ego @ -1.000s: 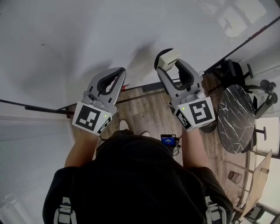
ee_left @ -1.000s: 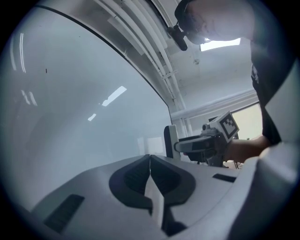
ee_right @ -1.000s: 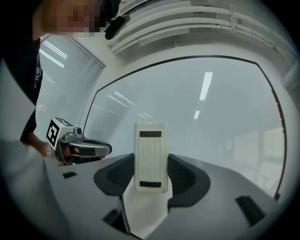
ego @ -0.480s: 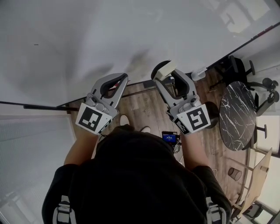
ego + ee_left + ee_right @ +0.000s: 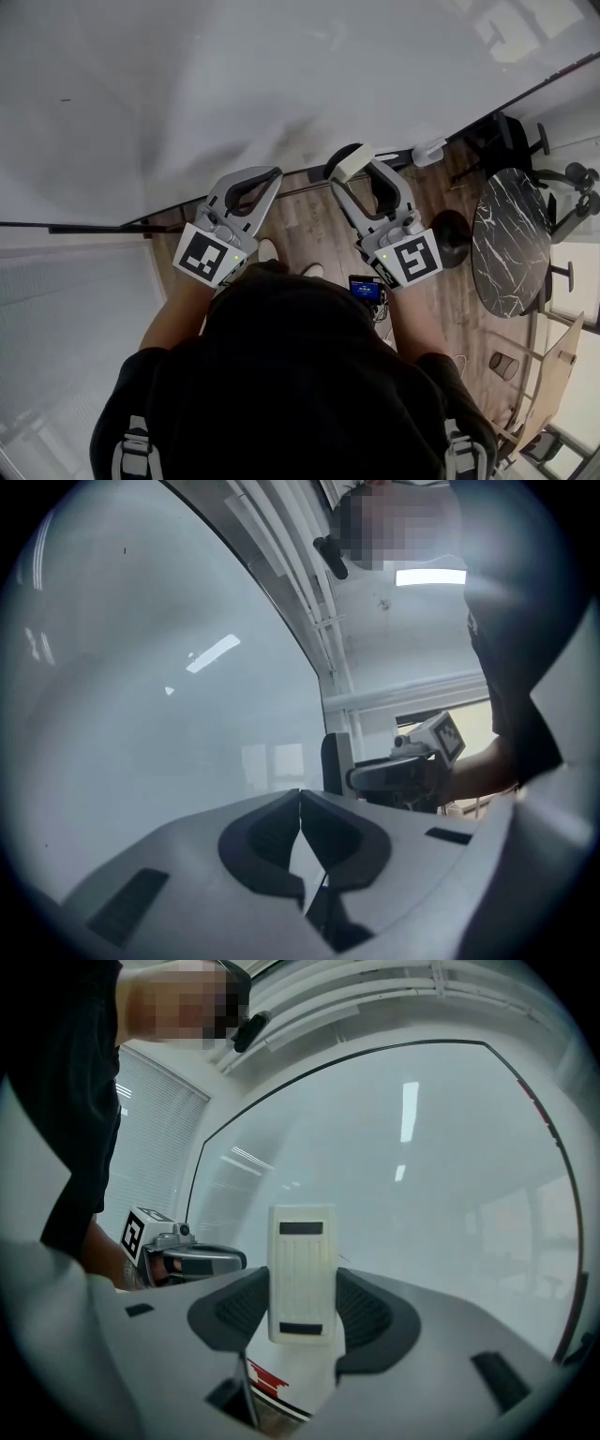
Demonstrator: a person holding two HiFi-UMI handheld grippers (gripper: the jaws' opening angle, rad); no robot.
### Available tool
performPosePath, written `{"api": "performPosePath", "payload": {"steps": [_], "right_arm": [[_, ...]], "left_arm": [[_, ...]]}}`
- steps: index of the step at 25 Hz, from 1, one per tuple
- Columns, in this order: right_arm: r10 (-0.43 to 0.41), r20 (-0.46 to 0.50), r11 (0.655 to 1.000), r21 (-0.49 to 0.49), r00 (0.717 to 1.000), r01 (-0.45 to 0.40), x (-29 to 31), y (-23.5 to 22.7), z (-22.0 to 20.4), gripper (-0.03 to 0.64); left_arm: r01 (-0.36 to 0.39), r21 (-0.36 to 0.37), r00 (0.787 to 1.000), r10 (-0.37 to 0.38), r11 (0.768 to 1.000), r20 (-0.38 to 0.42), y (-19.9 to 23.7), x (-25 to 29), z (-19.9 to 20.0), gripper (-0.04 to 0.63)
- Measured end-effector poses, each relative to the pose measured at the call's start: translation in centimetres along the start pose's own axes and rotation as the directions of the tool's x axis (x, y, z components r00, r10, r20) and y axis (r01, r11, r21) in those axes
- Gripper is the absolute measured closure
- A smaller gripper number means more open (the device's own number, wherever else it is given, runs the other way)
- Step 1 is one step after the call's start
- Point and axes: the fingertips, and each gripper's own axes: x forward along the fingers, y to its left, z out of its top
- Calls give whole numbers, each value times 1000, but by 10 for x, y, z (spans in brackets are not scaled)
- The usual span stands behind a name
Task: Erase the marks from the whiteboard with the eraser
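Currently the eraser [image 5: 302, 1274] is held upright in the right gripper [image 5: 354, 169], whose jaws are closed on its two long sides at about mid-length. It sits low in front of the whiteboard [image 5: 281, 75], near the board's bottom edge. No view shows whether its face touches the surface.

Finding 1: one small dark mark [image 5: 65, 99] shows far up and to the left on the board, well apart from the eraser. The likeliest fault is that the mark goes unwiped, since the reach across is long and the mark is faint.

Finding 2: the hold covers only a short stretch of the eraser's sides. In my judgement, hard pressure against the board could make it pivot between the jaws or slip out and drop to the wooden floor [image 5: 309, 225] below.

Finding 3: the left gripper [image 5: 275, 173] has its jaws shut tip to tip with nothing between them, and it hovers just left of the right one. A wide sweep to the left could knock the two together.
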Motion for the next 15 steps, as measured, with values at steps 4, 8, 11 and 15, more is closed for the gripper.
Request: {"api": "performPosePath", "payload": {"steps": [4,8,11,15], "right_arm": [[-6,-16,1000,7,1000,7,0,0,-11,396],[-6,-23,1000,19,1000,6,1,2,-19,396],[-27,-33,999,28,999,28,0,-1,-26,396],[-52,-29,998,37,998,53,-1,-5,-28,396]], "left_arm": [[9,-10,1000,-9,1000,0,-2,3,-8,591],[25,-20,1000,-25,1000,-6,-8,7,-14,589],[33,-23,999,-33,999,-17,-11,9,-17,590],[36,-20,999,-36,999,-14,-11,10,-17,589]]}}
